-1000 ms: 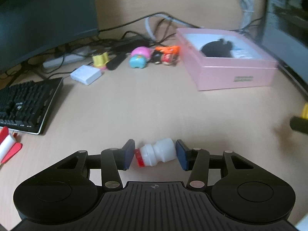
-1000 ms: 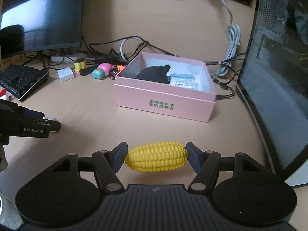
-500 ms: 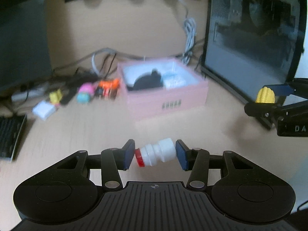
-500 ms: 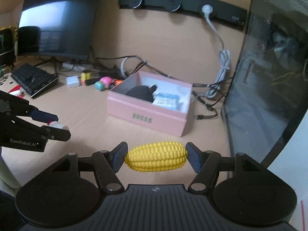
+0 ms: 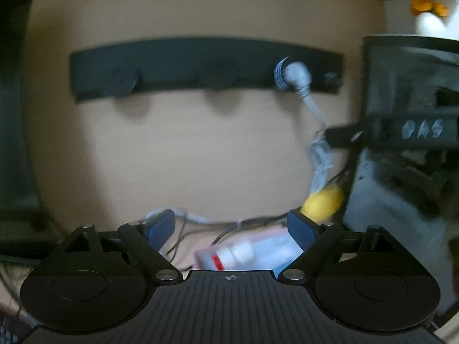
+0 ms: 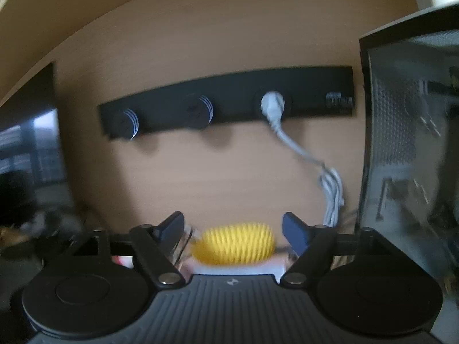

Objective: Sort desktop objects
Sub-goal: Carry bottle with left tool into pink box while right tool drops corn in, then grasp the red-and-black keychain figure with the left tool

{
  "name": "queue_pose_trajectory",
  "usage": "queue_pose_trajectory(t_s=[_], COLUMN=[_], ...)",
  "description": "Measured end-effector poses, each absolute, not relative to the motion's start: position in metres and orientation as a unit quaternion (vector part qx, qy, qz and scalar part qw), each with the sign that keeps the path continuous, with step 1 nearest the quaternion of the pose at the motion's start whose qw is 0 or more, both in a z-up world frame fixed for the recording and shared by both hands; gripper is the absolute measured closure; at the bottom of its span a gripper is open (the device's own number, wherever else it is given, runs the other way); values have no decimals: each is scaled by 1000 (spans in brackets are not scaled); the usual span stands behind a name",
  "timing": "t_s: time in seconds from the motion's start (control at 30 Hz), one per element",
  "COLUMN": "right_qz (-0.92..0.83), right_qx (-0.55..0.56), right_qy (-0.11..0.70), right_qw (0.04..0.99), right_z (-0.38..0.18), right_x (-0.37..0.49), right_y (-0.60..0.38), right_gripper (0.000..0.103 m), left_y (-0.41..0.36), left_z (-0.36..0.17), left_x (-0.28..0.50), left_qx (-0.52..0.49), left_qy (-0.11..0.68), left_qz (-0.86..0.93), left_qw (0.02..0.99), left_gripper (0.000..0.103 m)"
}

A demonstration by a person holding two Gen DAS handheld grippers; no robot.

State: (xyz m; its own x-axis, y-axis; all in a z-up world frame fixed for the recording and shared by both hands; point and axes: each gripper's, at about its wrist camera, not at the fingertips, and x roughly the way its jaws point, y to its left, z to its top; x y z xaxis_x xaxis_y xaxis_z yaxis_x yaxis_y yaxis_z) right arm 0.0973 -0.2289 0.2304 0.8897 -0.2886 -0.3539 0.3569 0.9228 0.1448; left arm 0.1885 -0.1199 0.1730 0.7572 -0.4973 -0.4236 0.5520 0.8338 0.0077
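Yellow toy corn [image 6: 233, 247] and small white bottle [image 5: 233, 253] drop free at lower centre; both grippers' jaws, just opened, should stay wide above the pink box [image 5: 269, 233].

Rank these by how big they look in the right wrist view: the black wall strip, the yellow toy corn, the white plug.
1. black wall strip, widest by far.
2. yellow toy corn, blurred and much nearer the camera, so its apparent size flatters it.
3. white plug, smallest, seated in the strip.
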Motion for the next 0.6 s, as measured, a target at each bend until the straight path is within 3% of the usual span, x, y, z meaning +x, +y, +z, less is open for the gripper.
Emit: queue_pose_trajectory(t_s=[0.17, 0.33, 0.5, 0.6], right_qz=[-190, -189, -130, -91], right_qx=[97, 66, 13, -16], right_qy=[172, 235, 289, 305], right_qw=[962, 951, 948, 948], right_z=[207, 158, 120, 110], right_x=[95, 90, 113, 150], right_y=[-229, -205, -150, -110], right_gripper=[22, 22, 22, 34], left_y=[-71, -8, 48, 76], left_z=[124, 65, 42, 42], left_x=[162, 146, 141, 140], left_qx=[77, 75, 56, 37], left_qy=[282, 383, 424, 418], left_qz=[-232, -174, -124, -108], left_qw=[928, 904, 895, 901], left_gripper=[10, 9, 9, 8])
